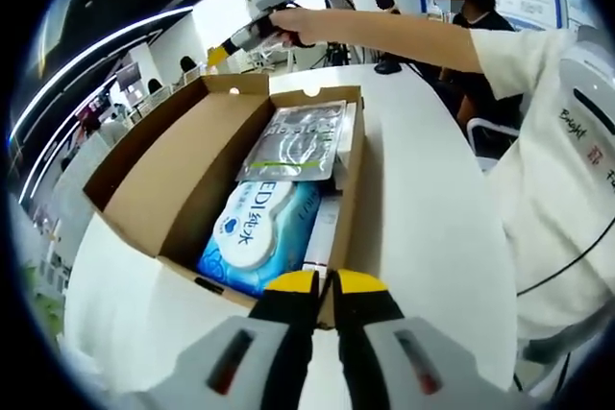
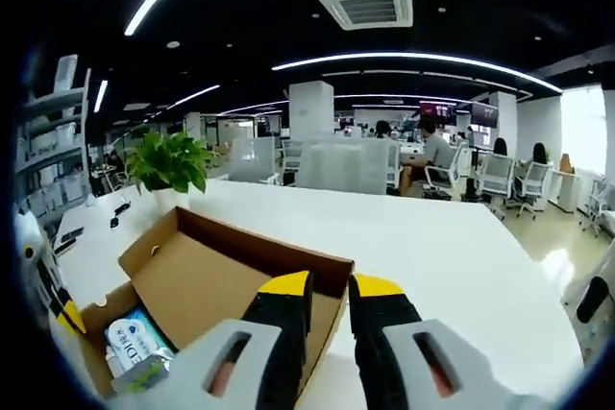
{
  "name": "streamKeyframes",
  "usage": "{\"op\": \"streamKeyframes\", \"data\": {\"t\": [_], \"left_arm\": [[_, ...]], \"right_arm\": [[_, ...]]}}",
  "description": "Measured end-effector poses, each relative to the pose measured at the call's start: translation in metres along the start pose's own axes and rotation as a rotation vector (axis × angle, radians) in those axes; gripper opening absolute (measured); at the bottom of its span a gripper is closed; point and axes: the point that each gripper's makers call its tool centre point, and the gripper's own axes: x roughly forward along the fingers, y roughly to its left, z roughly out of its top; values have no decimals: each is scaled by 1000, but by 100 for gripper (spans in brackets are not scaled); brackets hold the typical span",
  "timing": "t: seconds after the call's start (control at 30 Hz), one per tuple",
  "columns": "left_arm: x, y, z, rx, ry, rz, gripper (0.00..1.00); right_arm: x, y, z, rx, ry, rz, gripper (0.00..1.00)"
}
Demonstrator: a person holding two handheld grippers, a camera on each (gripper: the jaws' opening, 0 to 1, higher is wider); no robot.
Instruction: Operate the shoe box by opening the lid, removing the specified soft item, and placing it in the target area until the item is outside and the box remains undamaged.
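Left gripper view, near to far. Left gripper (image 1: 327,283): bottom centre, yellow-tipped black jaws nearly together with a thin gap, nothing between them; tips overlap the near edge of the box, contact cannot be told. Box (image 1: 144,180): brown cardboard, open, on the white table (image 1: 423,189), lid folded out toward the left of the frame. Contents: blue wipes pack (image 1: 255,232) at the near end, lower corner hidden behind the jaws; silver pouch (image 1: 298,141) lying over its far end; a white item along the right inner wall, mostly covered, kind not readable. Sleeve (image 1: 548,122): white, right side, cut off by the frame edge. The person's arm runs from there to top centre, hand closed on the right gripper (image 1: 252,21) held above the far end of the box; its jaw tips are too small to read here. Background: seated people, chairs, blurred.

Right gripper view, near to far. Right gripper (image 2: 330,287): bottom centre, jaws parted by a clear gap, empty, above the lid edge. Box (image 2: 202,280): lower left; wipes pack (image 2: 135,338) visible at its lower-left end, partly cut off, with a silver corner beside it. A yellow-tipped jaw at the far left edge, largely cropped. Plant (image 2: 173,162): upper left, on the table (image 2: 423,237). Beyond: office chairs, seated people, ceiling lights.
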Motion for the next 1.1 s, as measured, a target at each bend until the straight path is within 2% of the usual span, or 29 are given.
{"op": "streamKeyframes", "data": {"t": [0.13, 0.2, 0.43, 0.57, 0.63, 0.67, 0.77, 0.87, 0.9, 0.97, 1.07, 1.1], "left_arm": [[1, 0, 0, -8, 1, -1, 6], [1, 0, 1, -16, 11, -3, 6], [2, 0, 0, -6, 45, -15, 6], [2, -1, 0, 1, 53, -34, 6], [3, 0, 0, 9, 72, -40, 6], [3, 0, -1, 9, 109, -45, 6], [5, 0, -2, 14, 147, -64, 5], [6, -1, -4, 12, 157, -76, 5], [7, -2, -4, 13, 158, -74, 5], [10, -2, -4, -6, 157, -57, 6], [12, -1, -4, -27, 178, -11, 7], [11, -1, -5, -6, 186, -3, 7]], "right_arm": [[-9, 7, 6, -50, -22, 15, 18], [-12, 5, 9, -55, -37, 9, 18], [-16, 9, 9, -43, -49, 59, 27], [-19, 17, 1, -72, -27, 101, 22], [-20, 21, 0, -66, -25, 117, 22], [-22, 29, 0, -83, -23, 156, 23], [-26, 31, 2, -117, -31, 158, 23], [-29, 32, 3, -116, -37, 158, 23], [-31, 36, 4, -120, -46, 175, 24], [-35, 31, 10, -114, -78, 132, 25], [-41, 38, 10, -131, -96, 145, 24], [-43, 42, 10, -155, -97, 162, 24]]}}
